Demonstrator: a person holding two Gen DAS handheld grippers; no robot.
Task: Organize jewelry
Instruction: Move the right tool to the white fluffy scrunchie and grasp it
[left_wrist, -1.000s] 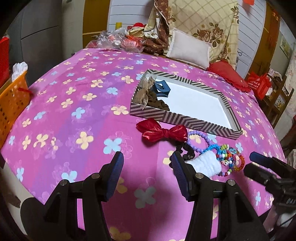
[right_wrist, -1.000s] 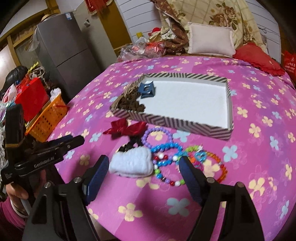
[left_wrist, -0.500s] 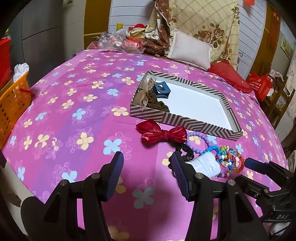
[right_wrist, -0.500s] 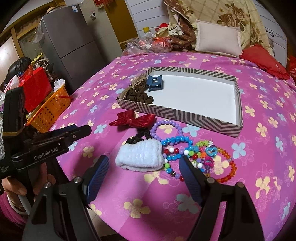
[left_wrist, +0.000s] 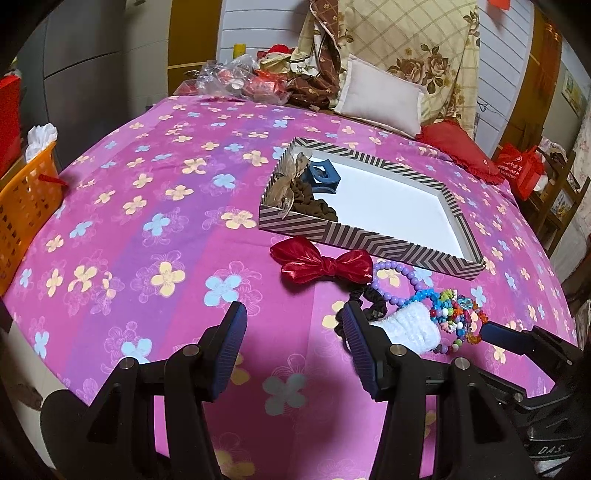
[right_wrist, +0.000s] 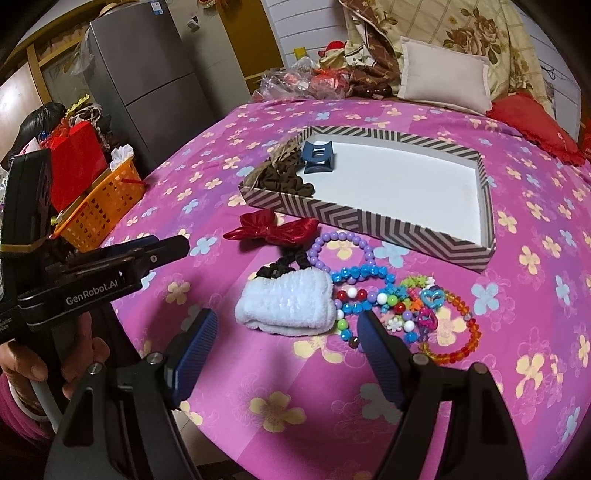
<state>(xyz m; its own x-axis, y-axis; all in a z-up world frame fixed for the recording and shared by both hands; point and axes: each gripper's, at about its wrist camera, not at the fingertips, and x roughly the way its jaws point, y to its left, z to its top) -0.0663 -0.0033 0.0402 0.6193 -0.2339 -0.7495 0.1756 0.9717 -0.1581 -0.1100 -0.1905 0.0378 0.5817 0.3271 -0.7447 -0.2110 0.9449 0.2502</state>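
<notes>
Both grippers — left (left_wrist: 293, 345), right (right_wrist: 286, 341) — hover low, jaws spread, over the bedspread (left_wrist: 147, 221)

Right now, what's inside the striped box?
In the striped box, all at its left end: a blue claw clip, a brown scrunchie and a tan ribbon piece. The rest of the white floor is bare. Anything beneath the scrunchie is covered.

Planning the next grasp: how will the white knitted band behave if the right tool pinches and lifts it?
The white knitted band looks soft and thick, so it will probably squash and droop, not hold shape. It seems light. Its edge touches the black scrunchie and the colourful bead bracelets, so those may drag along.
</notes>
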